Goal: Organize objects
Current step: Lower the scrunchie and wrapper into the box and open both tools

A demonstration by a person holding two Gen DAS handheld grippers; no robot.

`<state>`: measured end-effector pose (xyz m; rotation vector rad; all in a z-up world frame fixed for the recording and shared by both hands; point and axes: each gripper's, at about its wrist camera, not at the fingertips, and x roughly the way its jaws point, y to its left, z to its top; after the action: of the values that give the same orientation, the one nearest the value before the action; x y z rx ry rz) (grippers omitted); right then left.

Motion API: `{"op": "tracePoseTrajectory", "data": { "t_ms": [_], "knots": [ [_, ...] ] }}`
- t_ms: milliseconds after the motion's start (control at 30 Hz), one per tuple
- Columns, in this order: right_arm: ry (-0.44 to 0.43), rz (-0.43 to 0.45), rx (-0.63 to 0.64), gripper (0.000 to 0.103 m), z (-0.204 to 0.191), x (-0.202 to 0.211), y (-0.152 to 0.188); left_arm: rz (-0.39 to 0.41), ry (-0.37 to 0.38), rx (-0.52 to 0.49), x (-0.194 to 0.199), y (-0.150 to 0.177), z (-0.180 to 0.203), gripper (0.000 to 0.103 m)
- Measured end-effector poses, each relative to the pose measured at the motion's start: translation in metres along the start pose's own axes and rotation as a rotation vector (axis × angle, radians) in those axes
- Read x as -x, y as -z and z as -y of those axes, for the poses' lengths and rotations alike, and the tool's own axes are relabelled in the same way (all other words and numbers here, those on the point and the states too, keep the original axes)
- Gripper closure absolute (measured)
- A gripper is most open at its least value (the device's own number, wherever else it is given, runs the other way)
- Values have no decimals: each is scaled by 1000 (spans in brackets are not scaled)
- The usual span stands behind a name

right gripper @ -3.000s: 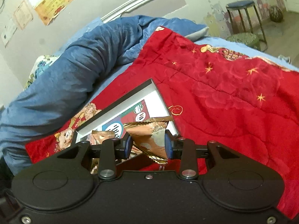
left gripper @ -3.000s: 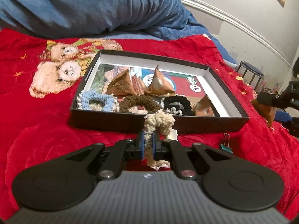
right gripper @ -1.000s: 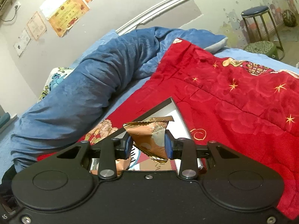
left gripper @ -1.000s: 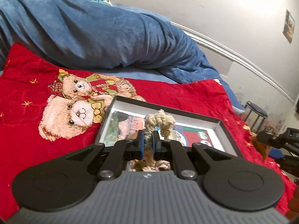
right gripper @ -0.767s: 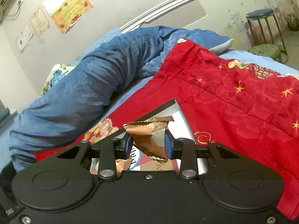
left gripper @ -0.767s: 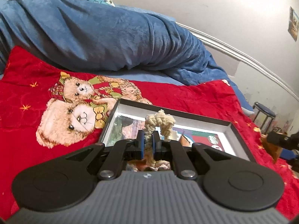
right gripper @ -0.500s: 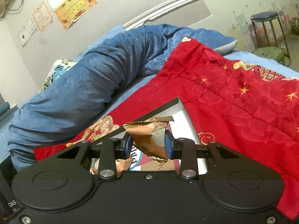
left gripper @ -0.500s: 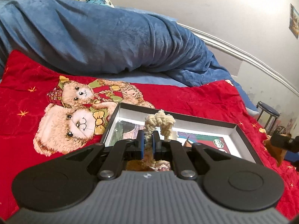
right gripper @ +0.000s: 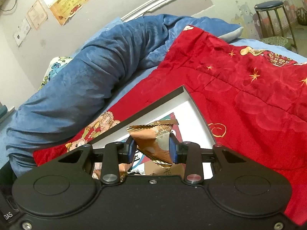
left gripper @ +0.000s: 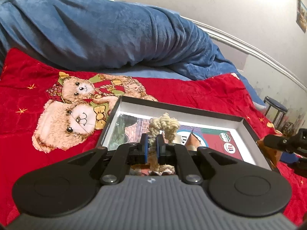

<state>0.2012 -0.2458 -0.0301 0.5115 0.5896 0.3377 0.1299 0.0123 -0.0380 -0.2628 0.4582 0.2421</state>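
My left gripper [left gripper: 152,146] is shut on a beige crochet scrunchie [left gripper: 164,127] and holds it above the near part of a shallow black box [left gripper: 178,108] with a printed floor. My right gripper [right gripper: 152,149] is shut on a bronze snack packet [right gripper: 153,140], held above the same box [right gripper: 151,105]. In the left wrist view the right gripper [left gripper: 282,141] with its packet shows at the box's right edge. Another bronze packet [left gripper: 191,139] lies in the box; most of the contents are hidden behind my grippers.
The box sits on a red blanket [left gripper: 28,99] with a teddy-bear print [left gripper: 73,118]. A rolled blue duvet [left gripper: 107,36] lies along the far side. A stool [right gripper: 272,17] stands beyond the bed's edge.
Both grippers rose from near the blanket to above the box, each still holding its item. Over the last second the left gripper drifted slightly to the left; the right gripper shifted little.
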Motion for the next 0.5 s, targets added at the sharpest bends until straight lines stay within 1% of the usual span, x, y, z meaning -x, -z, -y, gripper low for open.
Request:
{"op": "tracePoseTrajectory", "data": {
  "t_ms": [233,500],
  "knots": [
    [-2,-10,14,69,-4,-3,5,-2,0,-15,-1,4,3,91],
    [-22,-33,1,69,-5,-18,11,1,-16,-17,-7,1,1,90]
  ]
}}
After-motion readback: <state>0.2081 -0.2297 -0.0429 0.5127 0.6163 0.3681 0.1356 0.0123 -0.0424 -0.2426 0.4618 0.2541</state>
